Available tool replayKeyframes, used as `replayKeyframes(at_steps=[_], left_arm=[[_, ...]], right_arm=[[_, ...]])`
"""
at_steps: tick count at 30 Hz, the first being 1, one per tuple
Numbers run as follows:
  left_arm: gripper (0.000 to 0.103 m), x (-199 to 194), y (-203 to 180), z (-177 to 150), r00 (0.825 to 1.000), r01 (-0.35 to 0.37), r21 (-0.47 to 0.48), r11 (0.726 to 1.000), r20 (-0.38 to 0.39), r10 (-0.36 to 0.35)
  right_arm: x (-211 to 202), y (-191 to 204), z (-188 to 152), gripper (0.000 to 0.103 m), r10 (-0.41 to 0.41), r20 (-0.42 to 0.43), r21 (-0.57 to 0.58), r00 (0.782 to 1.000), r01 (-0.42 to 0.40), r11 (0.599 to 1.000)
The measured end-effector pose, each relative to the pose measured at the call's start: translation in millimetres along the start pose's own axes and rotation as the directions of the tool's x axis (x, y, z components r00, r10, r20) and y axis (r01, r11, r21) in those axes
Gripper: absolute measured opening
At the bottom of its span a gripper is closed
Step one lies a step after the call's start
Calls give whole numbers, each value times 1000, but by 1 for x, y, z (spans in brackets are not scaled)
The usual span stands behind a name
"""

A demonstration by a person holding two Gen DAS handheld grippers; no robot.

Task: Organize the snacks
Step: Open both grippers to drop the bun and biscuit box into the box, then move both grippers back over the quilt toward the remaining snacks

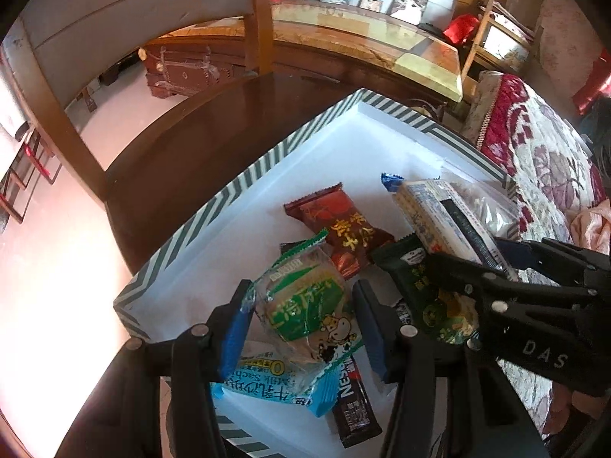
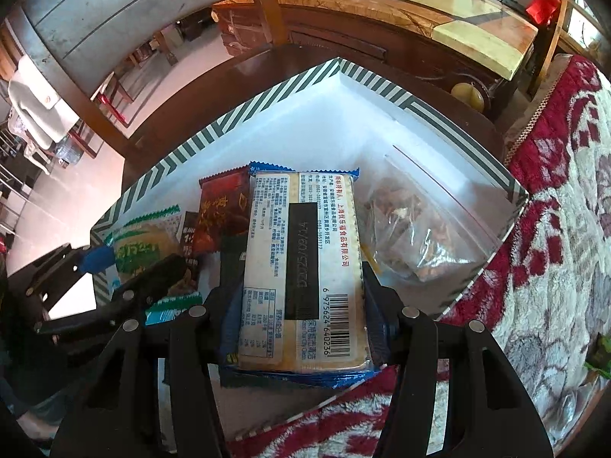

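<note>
Clamped between my right gripper (image 2: 301,320) jaws, the cracker pack (image 2: 305,267) hangs over the striped box's (image 2: 214,126) near edge. My left gripper (image 1: 301,328) straddles the green pastry packet (image 1: 305,305); contact I cannot tell. Risk: the grippers, close together, may collide. Free floor lies toward the box's far corner.
</note>
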State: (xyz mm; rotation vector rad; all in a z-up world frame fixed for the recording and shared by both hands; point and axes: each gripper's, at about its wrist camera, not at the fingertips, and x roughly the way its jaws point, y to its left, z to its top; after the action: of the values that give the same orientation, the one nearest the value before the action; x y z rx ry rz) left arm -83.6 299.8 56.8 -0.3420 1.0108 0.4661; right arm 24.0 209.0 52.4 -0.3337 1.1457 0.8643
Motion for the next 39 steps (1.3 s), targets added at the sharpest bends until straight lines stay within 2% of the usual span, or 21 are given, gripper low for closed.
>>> replayKeyframes(at_steps=[2,4,9,11,15,20,29,39], left_arm=[[57,1,2,0,1000,-5,-7,1000,-9,5],[61,2,3,-2,1000,-9,-14,1000,-17,8],[72,-2,4,-4,1000,-19,-30,999,-23,18],[73,-7,3,-6,1000,-27,-31,999,-12,27],[82,-24,-1,-8,999,-41,-21,999,32,41],[84,-43,-12,-10,995,-51,1,999,80,51],[85,-61,-66,-17,995,11,85,996,102,-19],[85,-68,-137,-31,992,69,209,975,89,-89]], right_arm=[[-1,-1,0,56,12,11,21,1000,-13,1000],[-3,-3,0,59,26,21,36,999,-27,999],[-18,-3,-5,59,29,51,39,998,-31,999],[-27,-5,-9,59,32,66,46,997,-35,998],[-46,-13,-20,59,37,97,71,995,-44,997],[-67,-26,-37,59,12,131,95,991,-25,995],[-101,-56,-76,59,-38,157,152,987,14,988],[-133,-117,-130,59,-124,160,272,979,77,959]])
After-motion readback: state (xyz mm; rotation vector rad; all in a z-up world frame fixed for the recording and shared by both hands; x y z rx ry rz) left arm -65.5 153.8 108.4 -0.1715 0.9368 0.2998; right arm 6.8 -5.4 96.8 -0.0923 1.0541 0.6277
